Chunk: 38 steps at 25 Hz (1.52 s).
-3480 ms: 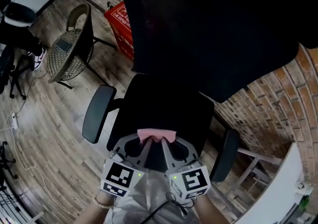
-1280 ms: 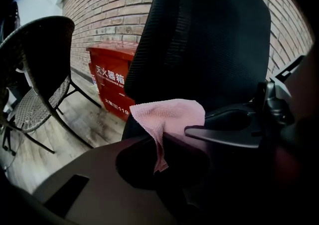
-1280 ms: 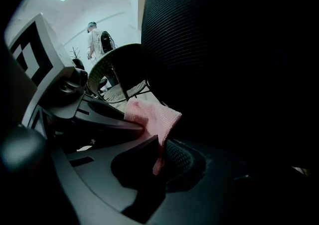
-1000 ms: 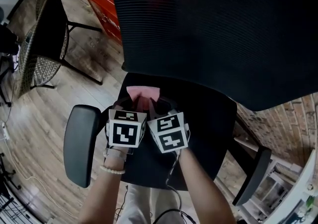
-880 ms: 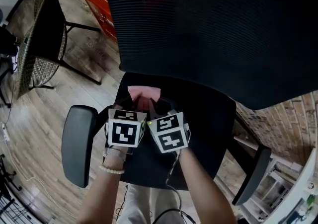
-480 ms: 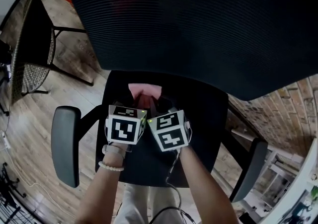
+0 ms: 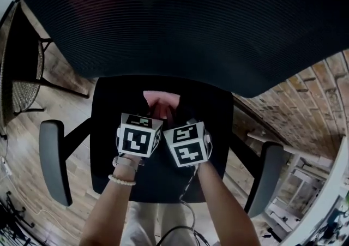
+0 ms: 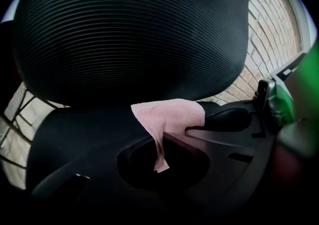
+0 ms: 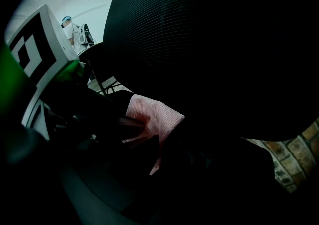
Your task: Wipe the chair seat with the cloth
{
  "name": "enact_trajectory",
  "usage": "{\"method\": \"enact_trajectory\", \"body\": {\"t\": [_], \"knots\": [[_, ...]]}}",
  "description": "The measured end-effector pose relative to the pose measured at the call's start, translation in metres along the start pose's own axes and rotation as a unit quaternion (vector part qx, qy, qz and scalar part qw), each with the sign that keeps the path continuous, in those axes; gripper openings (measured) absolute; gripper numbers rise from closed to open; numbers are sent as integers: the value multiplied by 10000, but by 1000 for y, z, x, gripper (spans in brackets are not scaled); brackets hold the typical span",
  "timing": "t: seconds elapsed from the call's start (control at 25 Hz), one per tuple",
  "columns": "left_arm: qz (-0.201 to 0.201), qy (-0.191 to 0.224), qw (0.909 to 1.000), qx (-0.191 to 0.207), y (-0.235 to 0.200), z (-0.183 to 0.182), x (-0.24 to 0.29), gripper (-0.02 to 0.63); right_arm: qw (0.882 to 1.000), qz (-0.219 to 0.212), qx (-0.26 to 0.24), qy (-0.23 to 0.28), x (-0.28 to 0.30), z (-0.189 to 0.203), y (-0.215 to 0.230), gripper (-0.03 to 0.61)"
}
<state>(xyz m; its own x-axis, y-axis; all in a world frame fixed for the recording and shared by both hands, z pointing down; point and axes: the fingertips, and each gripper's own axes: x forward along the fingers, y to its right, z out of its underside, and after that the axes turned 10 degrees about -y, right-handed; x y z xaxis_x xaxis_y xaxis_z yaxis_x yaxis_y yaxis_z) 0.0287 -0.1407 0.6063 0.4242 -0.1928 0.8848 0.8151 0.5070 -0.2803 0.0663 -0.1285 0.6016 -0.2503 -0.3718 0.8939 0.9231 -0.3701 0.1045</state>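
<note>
You have both grippers side by side over the seat, tips forward. The cloth sits right at those tips, bunched on the rear middle of the seat and tucked in under the overhanging backrest.

The left gripper is closed on the cloth, with one loose strip hanging down between its jaws. The right gripper has its jaws together on the same cloth from the other edge, though its own view is dark.

The relation that matters is this: the cloth lies directly ahead of both grippers, with its long axis running across the seat from side to side. Neither hand is nearer, since they stand level. Most of the bare seat lies behind the cloth, toward you, and out to either side. The next stroke probably has to draw back toward you.

Count: one cloth, one seat, two grippers, two armrests.
</note>
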Motion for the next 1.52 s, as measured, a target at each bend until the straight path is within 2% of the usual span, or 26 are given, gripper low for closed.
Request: {"method": "enact_trajectory", "body": {"t": [0.24, 0.48, 0.92, 1.16, 1.52], "knots": [[294, -42, 9988, 393, 51, -13, 23, 29, 9982, 411, 425, 38, -20, 24, 49, 58], [530, 87, 9954, 790, 98, -33, 40, 29, 9913, 921, 937, 79, -44, 50, 93, 58], [1145, -65, 9856, 1243, 161, -29, 55, 29, 9730, 1510, 1744, -31, -77, 95, 125, 58], [1160, -215, 9836, 1365, 167, -19, 55, 29, 9701, 1478, 1925, -37, -78, 105, 124, 58], [961, -265, 9869, 1267, 138, 2, 42, 29, 9796, 1100, 1676, -103, -65, 99, 91, 58]]}}
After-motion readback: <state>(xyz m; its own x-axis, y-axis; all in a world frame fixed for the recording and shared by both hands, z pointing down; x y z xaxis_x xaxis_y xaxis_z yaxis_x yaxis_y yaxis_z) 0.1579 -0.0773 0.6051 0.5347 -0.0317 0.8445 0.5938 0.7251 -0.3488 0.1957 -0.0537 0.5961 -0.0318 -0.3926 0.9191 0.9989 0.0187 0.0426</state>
